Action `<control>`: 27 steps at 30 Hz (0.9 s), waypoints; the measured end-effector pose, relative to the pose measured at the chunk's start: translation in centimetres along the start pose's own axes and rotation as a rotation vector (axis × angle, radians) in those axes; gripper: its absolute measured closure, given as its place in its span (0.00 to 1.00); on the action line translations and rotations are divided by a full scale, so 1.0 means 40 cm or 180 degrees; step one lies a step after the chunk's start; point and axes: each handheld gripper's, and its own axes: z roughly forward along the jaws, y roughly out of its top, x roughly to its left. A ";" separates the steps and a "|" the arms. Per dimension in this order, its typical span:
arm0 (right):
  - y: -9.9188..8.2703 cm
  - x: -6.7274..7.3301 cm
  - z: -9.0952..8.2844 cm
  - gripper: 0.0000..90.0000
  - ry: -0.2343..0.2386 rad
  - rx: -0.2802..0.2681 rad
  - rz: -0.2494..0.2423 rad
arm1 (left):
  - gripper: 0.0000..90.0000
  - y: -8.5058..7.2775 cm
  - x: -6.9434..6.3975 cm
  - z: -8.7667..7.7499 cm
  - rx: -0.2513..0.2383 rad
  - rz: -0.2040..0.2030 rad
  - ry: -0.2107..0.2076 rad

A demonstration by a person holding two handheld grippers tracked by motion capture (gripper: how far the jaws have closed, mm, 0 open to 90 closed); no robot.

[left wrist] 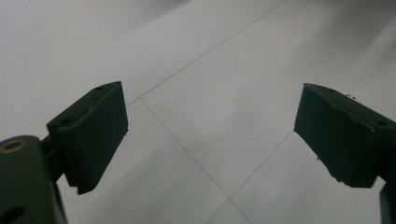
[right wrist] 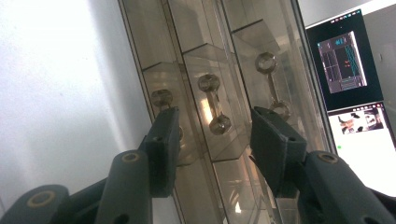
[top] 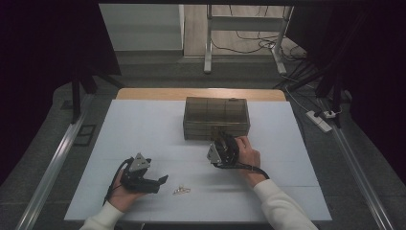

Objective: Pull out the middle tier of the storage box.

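Observation:
A smoky see-through drawer box [top: 216, 117] stands at the middle back of the white mat [top: 143, 129]. My right gripper [top: 221, 141] is tipped on its side against the box's front. In the right gripper view the box front [right wrist: 196, 51] is close up, and my right gripper [right wrist: 212, 135] stands open with its jaws on either side of a dumbbell-shaped drawer pull [right wrist: 214, 109], pads clear of it. My left gripper [top: 162, 181] rests low at the front left, open. Its jaws [left wrist: 210, 135] have only bare mat between them.
A small heap of metal clips or rings [top: 181, 190] lies on the mat just right of the left gripper. Two more drawer pulls [right wrist: 162, 99] [right wrist: 273, 84] flank the middle one. Monitors [right wrist: 348, 56] glow beyond the box. A desk frame [top: 244, 28] and cables lie past the table.

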 end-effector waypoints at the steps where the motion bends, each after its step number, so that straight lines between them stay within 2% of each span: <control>1: 0.000 0.000 0.001 0.59 0.0001 0.0010 -0.0011 | 0.11 0.000 0.000 0.000 0.0001 0.0000 0.0000; 9: -0.003 0.000 0.010 0.61 -0.0013 0.0043 -0.0049 | 0.11 0.000 0.000 0.001 0.0004 0.0002 0.0001; 17: 0.000 0.002 0.015 0.68 -0.0015 0.0037 -0.0096 | 0.11 0.000 0.001 0.000 0.0003 -0.0002 0.0006; 22: -0.001 0.004 0.021 0.71 -0.0036 -0.0017 -0.0119 | 0.11 0.000 0.001 0.000 0.0004 -0.0013 0.0015; 24: 0.000 0.003 0.020 0.73 -0.0028 0.0056 -0.0155 | 0.10 0.000 0.001 0.000 0.0003 -0.0011 0.0017; 27: 0.000 0.003 0.021 0.75 -0.0042 0.0060 -0.0176 | 0.10 0.000 0.000 0.000 0.0005 -0.0009 0.0016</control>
